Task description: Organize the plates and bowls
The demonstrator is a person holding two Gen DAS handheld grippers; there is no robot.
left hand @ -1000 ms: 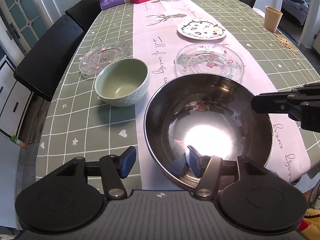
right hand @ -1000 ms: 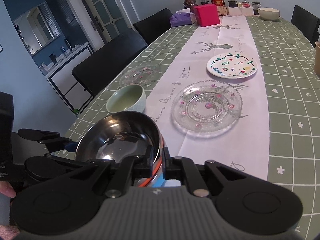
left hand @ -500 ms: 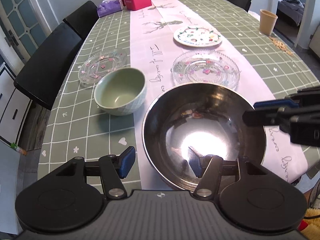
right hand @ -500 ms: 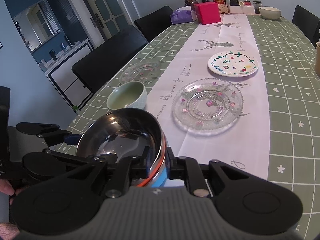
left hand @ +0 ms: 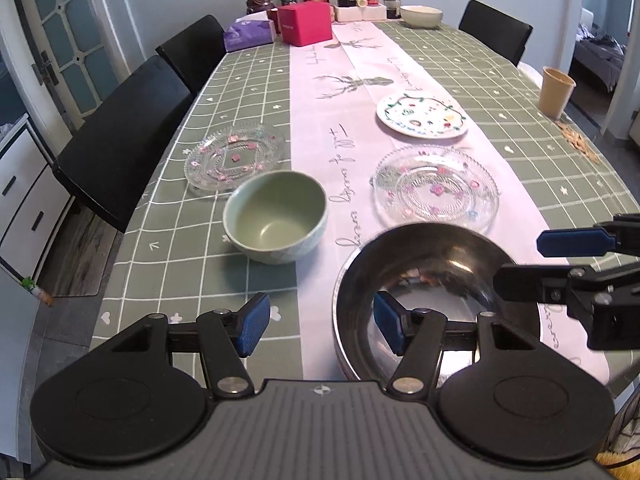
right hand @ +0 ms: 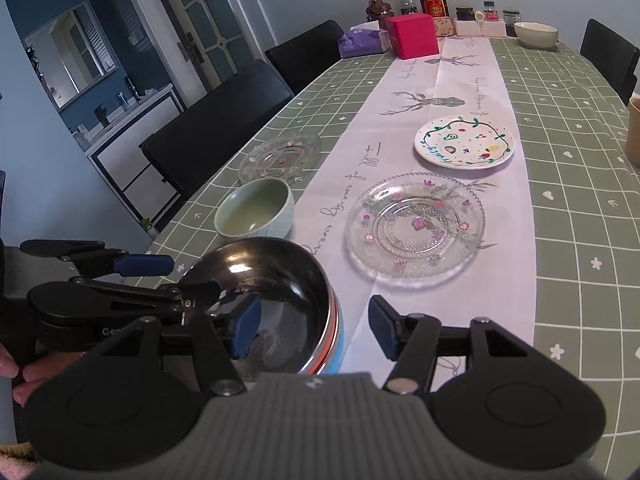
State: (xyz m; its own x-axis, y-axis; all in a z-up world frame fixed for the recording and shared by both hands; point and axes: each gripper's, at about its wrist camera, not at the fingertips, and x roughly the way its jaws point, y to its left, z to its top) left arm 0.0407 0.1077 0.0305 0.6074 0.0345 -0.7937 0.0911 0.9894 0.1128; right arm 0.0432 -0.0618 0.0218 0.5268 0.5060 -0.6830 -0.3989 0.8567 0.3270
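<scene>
A steel bowl (left hand: 432,276) (right hand: 276,280) stands at the table's near edge, stacked on rims of orange and blue. My left gripper (left hand: 318,324) is open; its right finger is inside the bowl and its left finger outside, astride the rim. My right gripper (right hand: 314,328) is open, astride the bowl's right rim, no longer clamping it. A green bowl (left hand: 276,216) (right hand: 254,216) sits to the left. Beyond are a large glass plate (left hand: 436,190) (right hand: 416,224), a small glass plate (left hand: 234,156) (right hand: 280,154) and a painted white plate (left hand: 422,115) (right hand: 464,146).
A tan cup (left hand: 556,92) stands at the right edge. A pink box (left hand: 306,22), tissue pack (left hand: 248,34), bottles and a white bowl (left hand: 420,16) are at the far end. Black chairs (left hand: 124,136) line the left side.
My right gripper has opened and let go of the steel bowl's rim. Both views have drawn back and up, so the bowl sits lower in frame.
</scene>
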